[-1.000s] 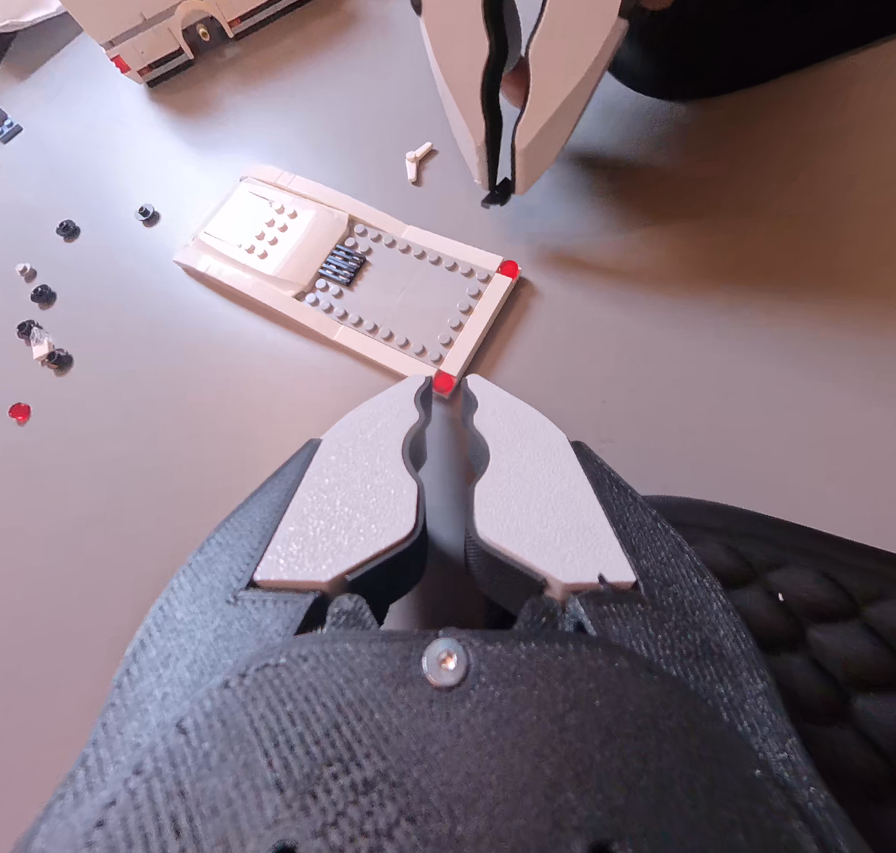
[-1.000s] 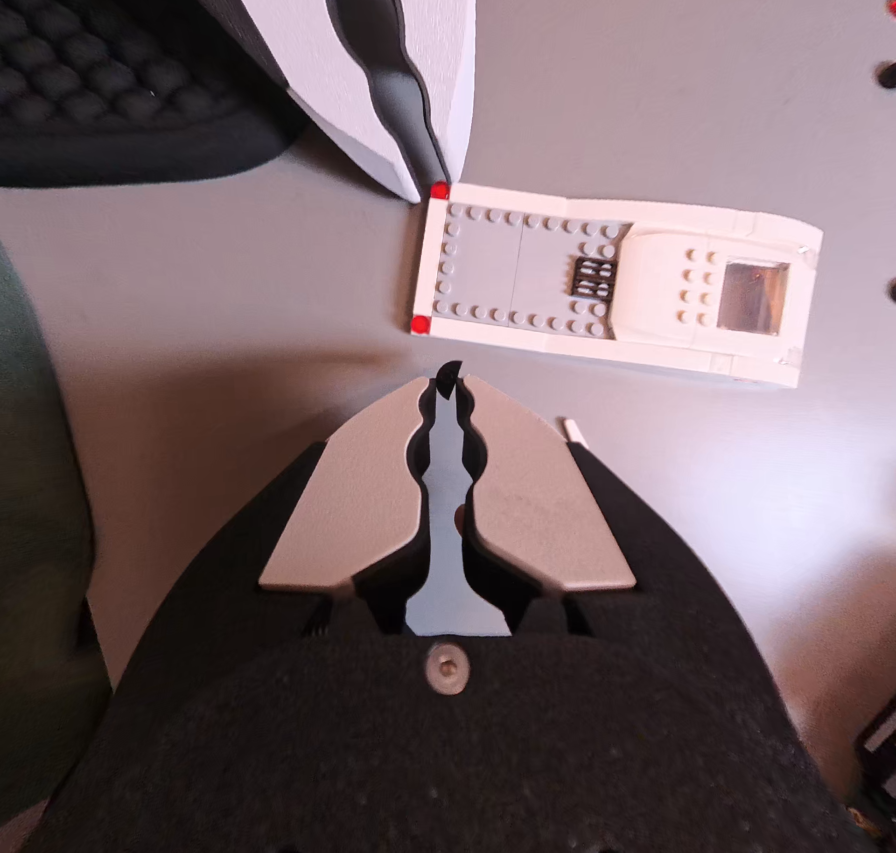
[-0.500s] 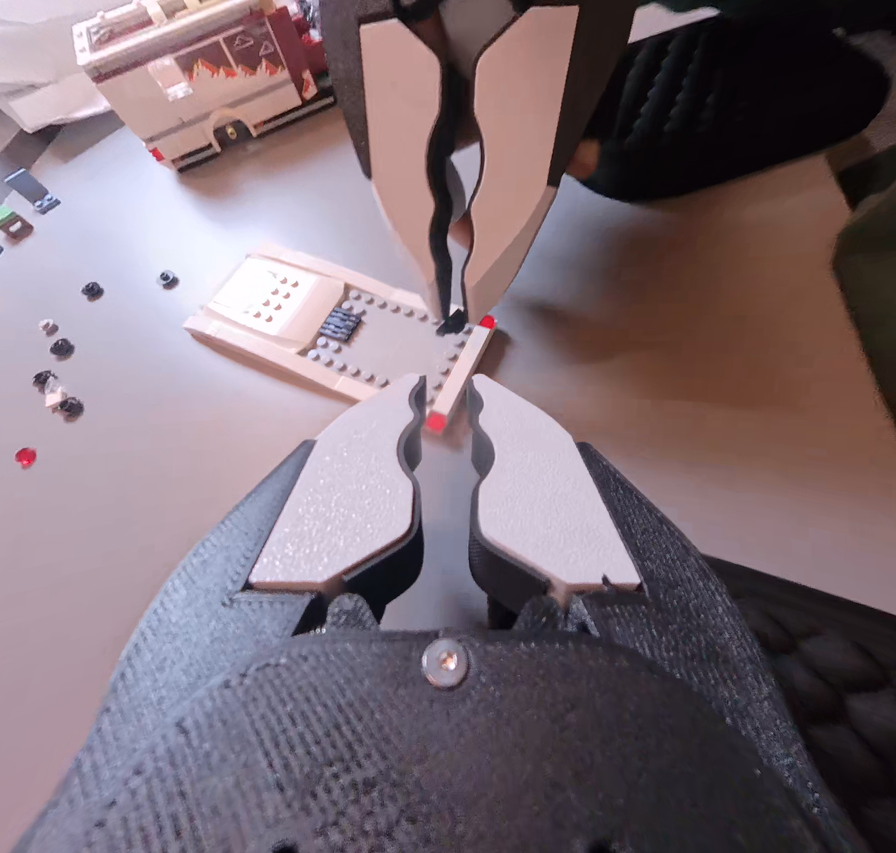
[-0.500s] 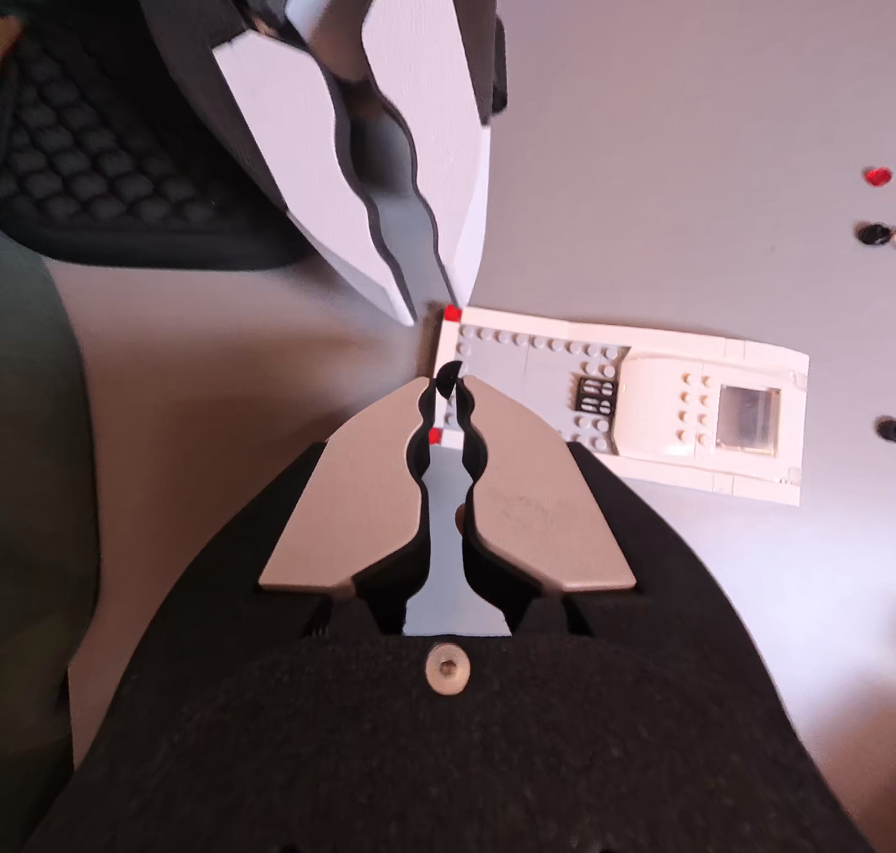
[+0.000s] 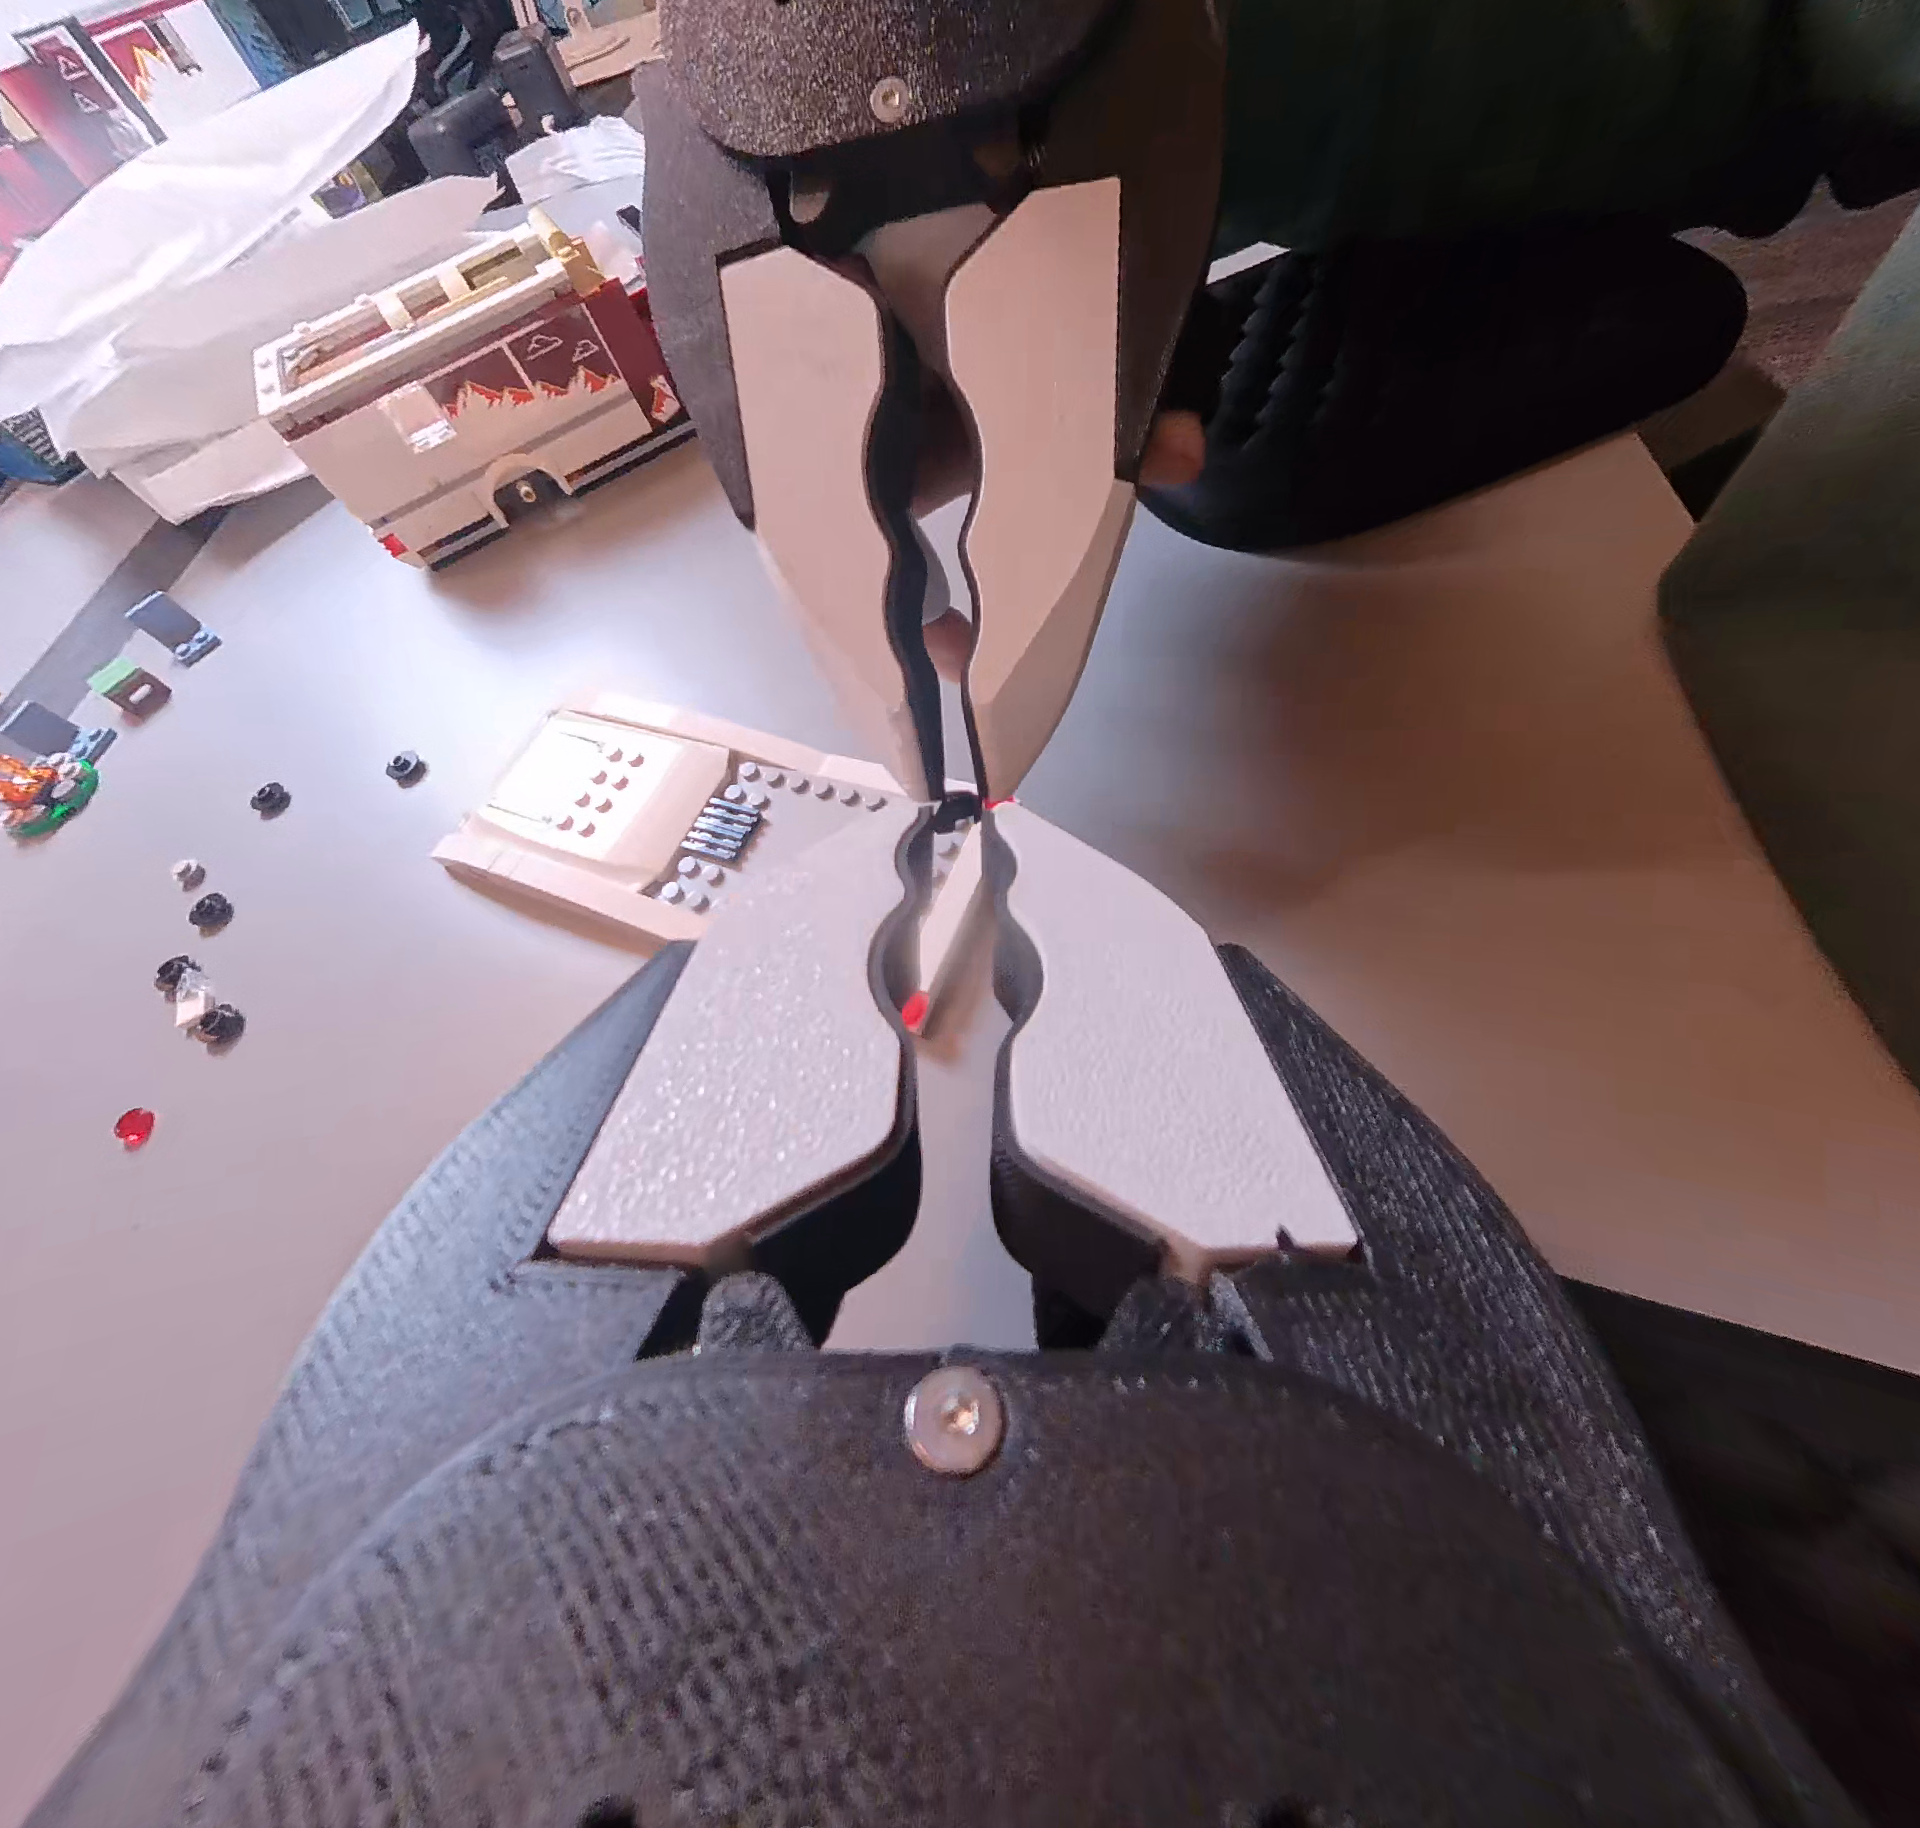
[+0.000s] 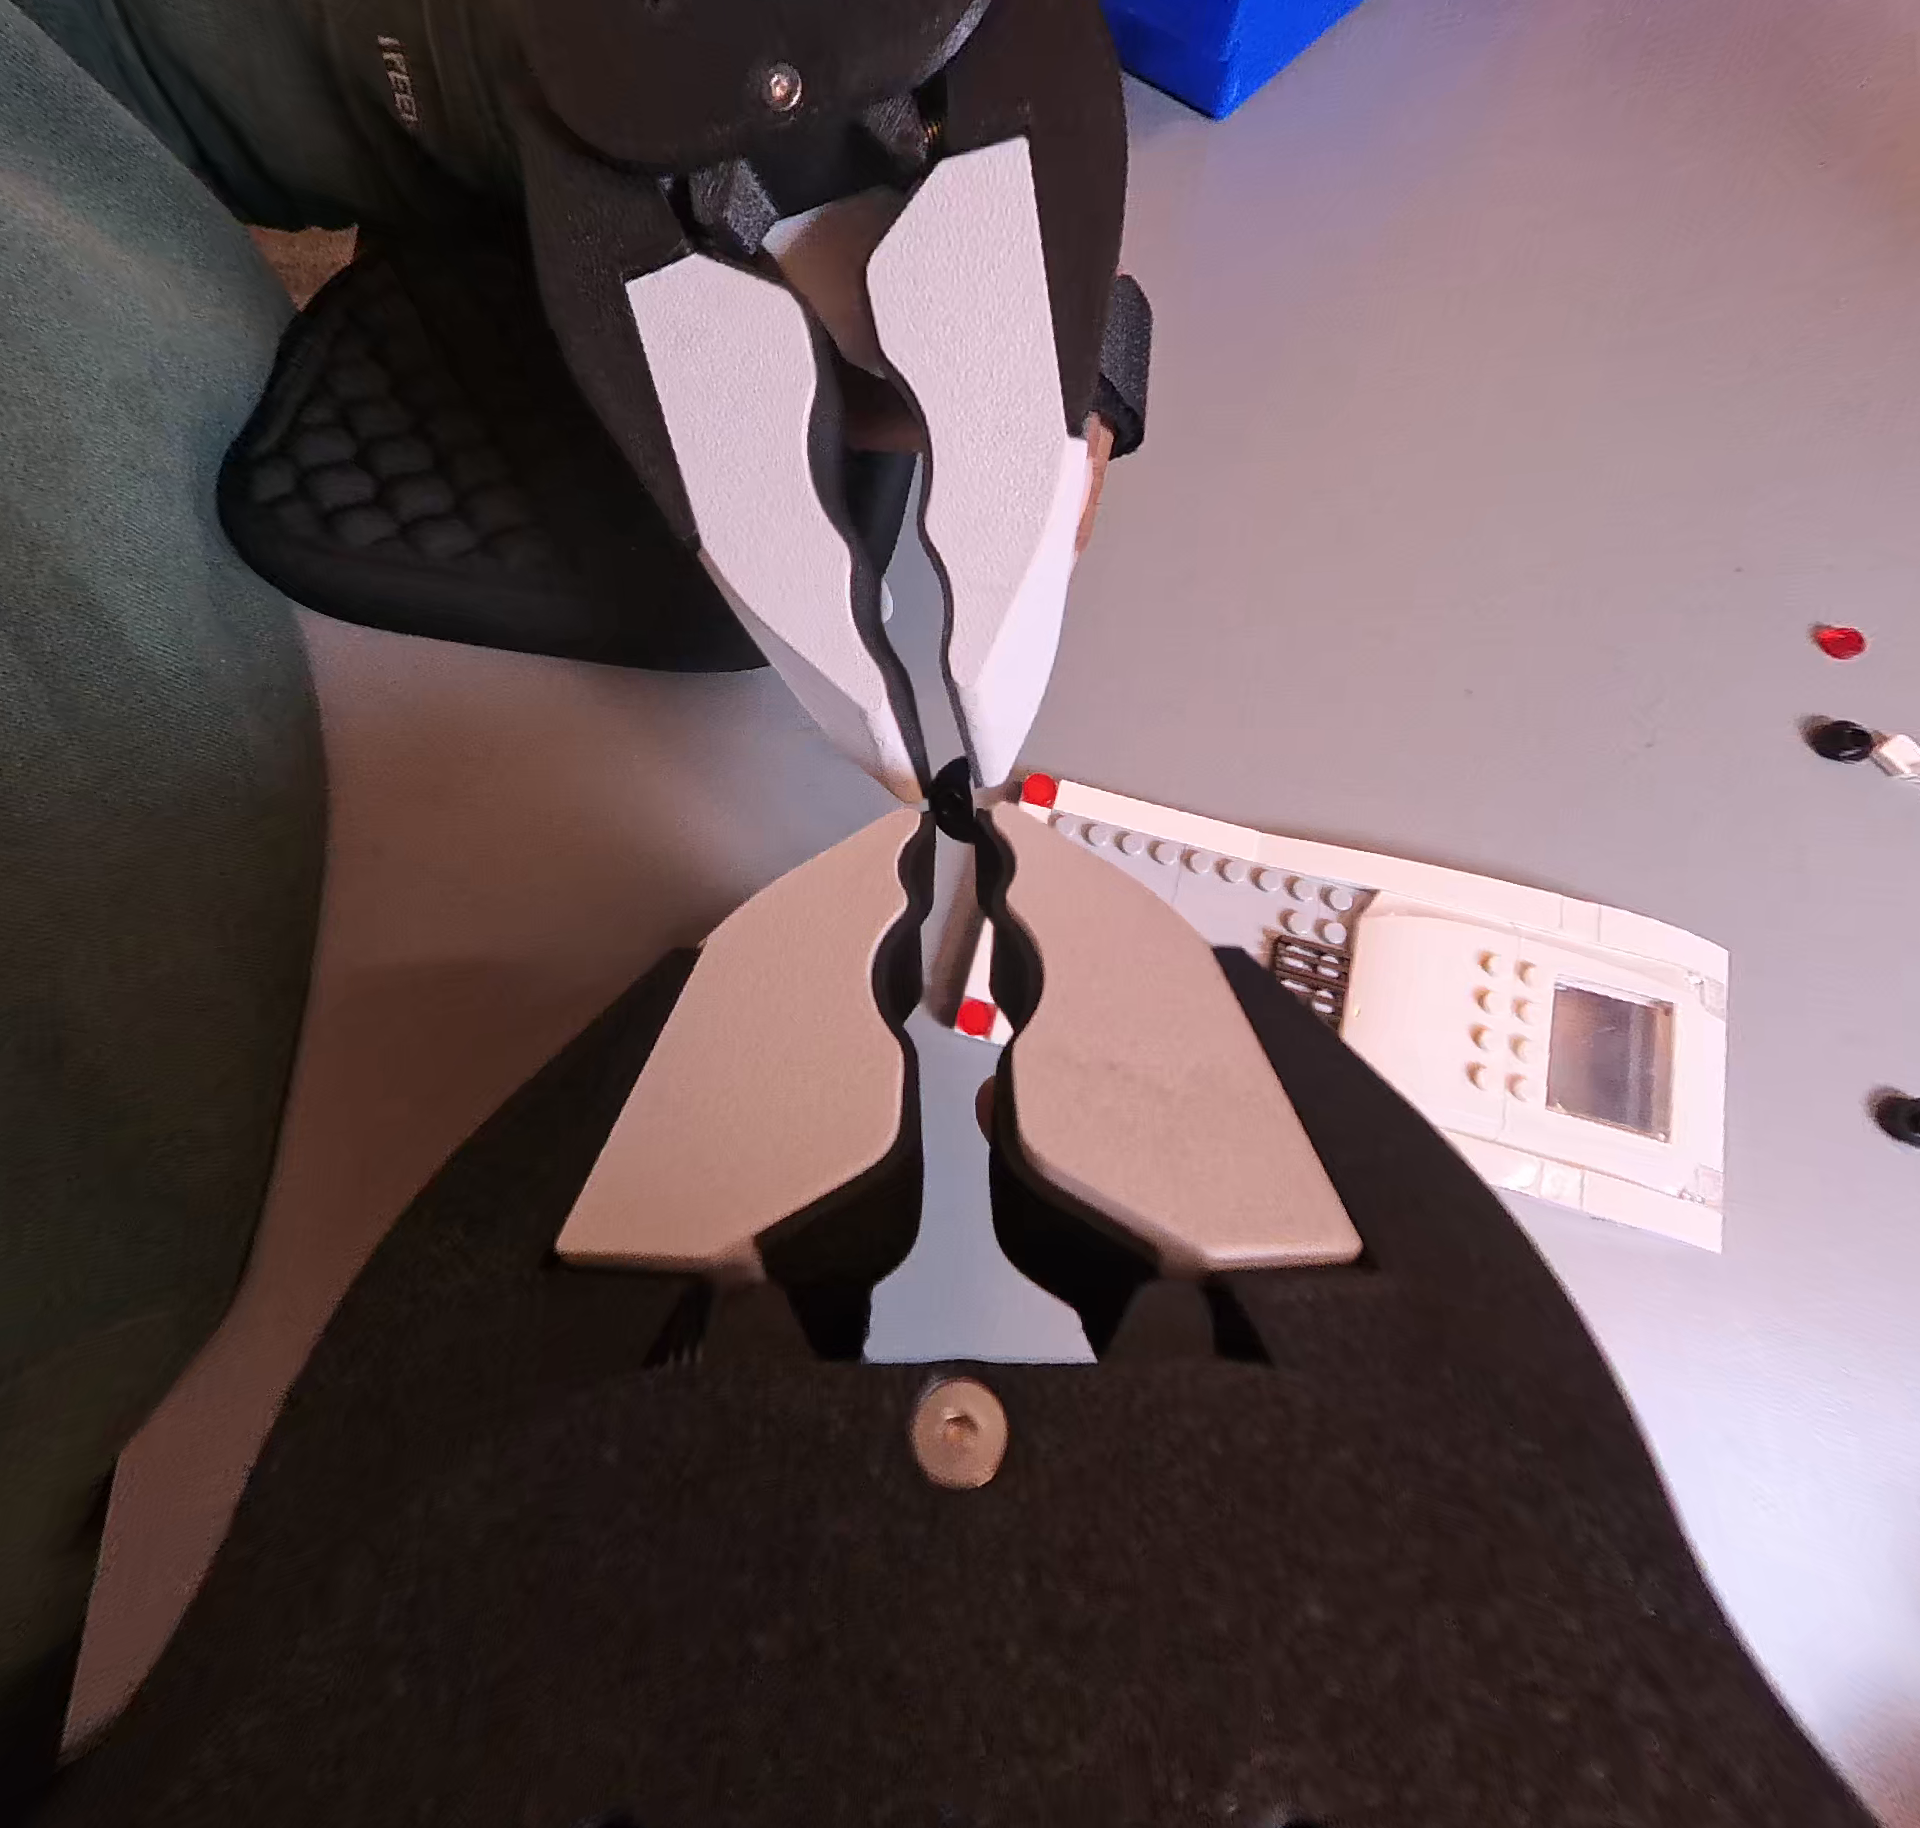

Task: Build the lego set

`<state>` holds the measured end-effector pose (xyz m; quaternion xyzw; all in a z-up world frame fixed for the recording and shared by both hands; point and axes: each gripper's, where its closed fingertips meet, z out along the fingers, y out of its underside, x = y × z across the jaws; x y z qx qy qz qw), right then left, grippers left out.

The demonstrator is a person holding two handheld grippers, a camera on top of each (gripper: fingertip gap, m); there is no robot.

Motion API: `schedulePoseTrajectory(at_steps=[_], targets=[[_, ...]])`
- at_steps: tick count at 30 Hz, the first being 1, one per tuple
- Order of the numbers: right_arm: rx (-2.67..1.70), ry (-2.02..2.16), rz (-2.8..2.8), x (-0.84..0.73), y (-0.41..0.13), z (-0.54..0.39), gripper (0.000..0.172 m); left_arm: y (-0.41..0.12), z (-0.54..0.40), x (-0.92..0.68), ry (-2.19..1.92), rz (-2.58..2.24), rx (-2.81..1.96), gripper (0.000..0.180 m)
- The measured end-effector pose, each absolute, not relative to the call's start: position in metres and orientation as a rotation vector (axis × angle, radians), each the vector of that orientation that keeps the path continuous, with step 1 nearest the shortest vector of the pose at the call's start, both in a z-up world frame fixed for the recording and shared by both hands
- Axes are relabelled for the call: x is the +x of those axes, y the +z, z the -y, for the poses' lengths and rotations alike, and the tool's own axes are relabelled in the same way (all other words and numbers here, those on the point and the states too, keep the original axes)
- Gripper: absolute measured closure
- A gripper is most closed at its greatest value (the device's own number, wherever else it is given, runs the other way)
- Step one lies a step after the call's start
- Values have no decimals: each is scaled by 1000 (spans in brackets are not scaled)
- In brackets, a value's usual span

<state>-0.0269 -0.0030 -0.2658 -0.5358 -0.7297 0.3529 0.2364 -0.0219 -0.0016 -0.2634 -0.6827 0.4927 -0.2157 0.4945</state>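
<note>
Locate right gripper [image 6: 951, 831] and left gripper [image 5: 951, 828] facing each other, tip to tip, over one short end of plate [image 6: 1455, 947].

- At the meeting point of the four tips: black stud [image 6: 951, 799].
- Right jaws: nearly closed, clenched on stud.
- Left jaws: equally narrow, closed on the same stud from the opposite side.

Plate position: flat on table [image 6: 1455, 428], white rim, grey studded middle.

- Long axis: crosswise to the finger lines of both grippers.
- Short end with red corners: directly below the tips, running along the gap of each gripper.
- Windowed end: pointing away, to the right in the right wrist view and to the left in the left wrist view.

Beyond the plate in the left wrist view: loose studs [image 5: 208, 911] and van [image 5: 468, 407], well apart from the tips.
</note>
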Motion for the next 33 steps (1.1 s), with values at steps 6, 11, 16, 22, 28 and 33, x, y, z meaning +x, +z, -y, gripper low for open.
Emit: schedulePoseTrajectory(at_steps=[6,11,16,22,28,33], targets=[[-1525,971,1879,-31,-259,-8,165,-257,-7,-27,-426,-1146,-1633,173],[-1718,1208,1547,-40,-242,-17,153,-238,-26,-47,-120,-1053,-1551,174],[-1791,1369,1207,-54,-227,-22,149,-229,-31,-54,61,-1027,-1490,174],[-1804,1414,1130,-57,-224,-23,155,-226,-30,-53,117,-1039,-1455,174],[-1819,1561,1085,-57,-223,-21,158,-223,-25,-48,108,-1062,-1404,175],[-1808,1720,1067,-54,-220,-17,158,-220,-21,-45,32,-1056,-1390,177]])
